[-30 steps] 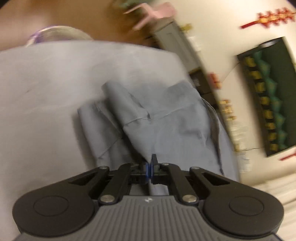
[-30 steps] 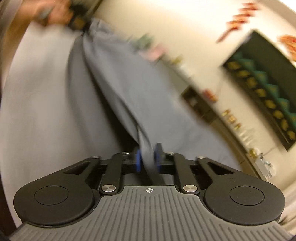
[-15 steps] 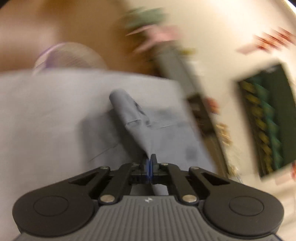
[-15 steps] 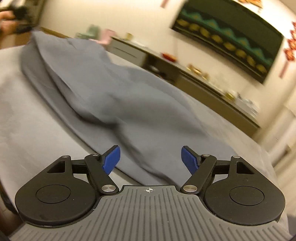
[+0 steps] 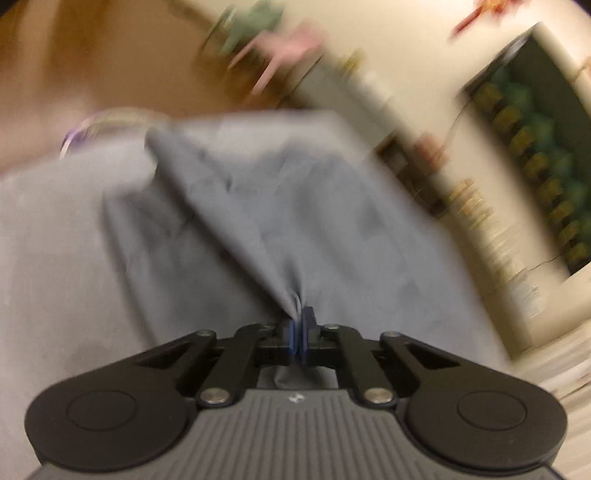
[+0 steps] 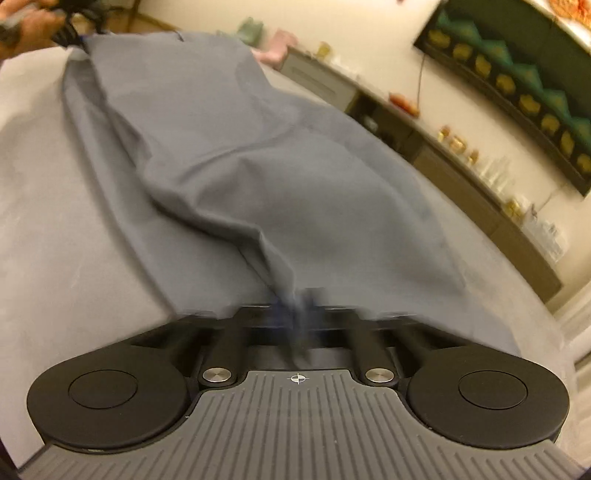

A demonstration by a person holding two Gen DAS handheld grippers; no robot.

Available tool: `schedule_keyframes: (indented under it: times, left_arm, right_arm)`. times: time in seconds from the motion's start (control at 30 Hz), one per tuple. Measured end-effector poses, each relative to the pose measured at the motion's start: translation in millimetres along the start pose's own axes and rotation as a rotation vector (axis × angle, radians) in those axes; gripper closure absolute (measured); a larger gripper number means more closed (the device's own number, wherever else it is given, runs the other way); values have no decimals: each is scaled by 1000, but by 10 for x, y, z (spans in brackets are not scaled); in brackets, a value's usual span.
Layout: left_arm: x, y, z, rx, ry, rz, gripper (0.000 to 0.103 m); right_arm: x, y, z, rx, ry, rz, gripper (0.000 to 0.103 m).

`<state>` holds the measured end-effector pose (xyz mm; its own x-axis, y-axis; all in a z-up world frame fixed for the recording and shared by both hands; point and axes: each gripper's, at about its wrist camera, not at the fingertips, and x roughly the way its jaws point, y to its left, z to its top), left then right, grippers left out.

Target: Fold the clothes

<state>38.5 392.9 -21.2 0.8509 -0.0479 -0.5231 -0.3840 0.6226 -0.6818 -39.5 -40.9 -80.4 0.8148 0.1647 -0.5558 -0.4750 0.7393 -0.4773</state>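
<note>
Pinching a bunched corner of the grey-blue cotton garment, the left claw has its two blue pads pressed together on the cloth, and a small tail of fabric shows behind them. From this pinch the cloth rises as a taut ridge to a far corner at the upper left, while the rest of the garment lies spread on the pale grey cloth-covered table. The left wrist view is blurred, so the folds are hard to read.

In the right wrist view the right claw is also closed, and a fold of the same garment runs down between its pads; this part is smeared, but the fabric seems to be gripped there. The garment stretches from this claw across the table to the far upper left corner, where a person's hand holds the other black tool at the edge of the cloth. The middle of the garment sags in a soft hollow.

Behind the table stands a long low grey sideboard with small jars on top, against a cream wall with a dark green and gold wall panel.
</note>
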Motion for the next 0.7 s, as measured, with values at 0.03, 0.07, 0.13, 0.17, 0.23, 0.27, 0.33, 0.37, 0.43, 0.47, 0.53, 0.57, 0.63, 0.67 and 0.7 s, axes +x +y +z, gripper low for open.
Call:
schedule_keyframes:
  times: [0.03, 0.07, 0.13, 0.17, 0.23, 0.27, 0.33, 0.37, 0.43, 0.47, 0.53, 0.57, 0.63, 0.67, 0.7]
  left_arm:
    - [-262, 79, -21, -9, -46, -94, 100]
    - [-429, 193, -49, -40, -62, -135, 100]
    - [-398, 531, -128, -172, 18, -15, 100]
    - [-351, 642, -150, -220, 53, 36, 100]
    - [-283, 819, -196, -297, 108, 130, 94]
    - [-306, 806, -221, -290, 104, 158, 92]
    - [-341, 770, -269, -273, 95, 209, 89]
    - [-330, 726, -285, -258, 89, 224, 89]
    - [-308, 639, -317, -228, 77, 255, 91]
    - [-273, 583, -328, -212, 79, 262, 92]
    - [-78, 411, -327, -171, 121, 242, 96]
    - [92, 283, -312, -141, 156, 210, 96]
    - [425, 23, -290, -73, 224, 153, 95]
    - [570, -121, -303, -26, 252, 139, 94]
    - [716, -265, -317, 22, 281, 124, 92]
  right_arm:
    - [-241, -22, 34, -23, -66, -47, 103]
    - [-487, -10, 38, -39, -118, -75, 103]
    - [-680, 153, -149, -118, -93, -53, 103]
    - [-638, 233, -304, -148, -48, -30, 103]
    - [-477, 297, -536, -140, 76, 37, 103]
    - [-487, 292, -539, -125, 81, 49, 103]
    - [-510, 263, -522, -96, 82, 70, 103]
    - [-501, 243, -525, -84, 92, 83, 102]
    - [-482, 202, -532, -60, 113, 109, 97]
    - [-443, 117, -514, -62, 126, 96, 101]
    - [-331, -84, -490, -56, 164, 63, 101]
    - [-226, -226, -527, -59, 208, 7, 102]
    - [44, -533, -666, -93, 314, -136, 101]
    - [189, -734, -760, -86, 368, -194, 101]
    - [330, -941, -853, -72, 420, -246, 101]
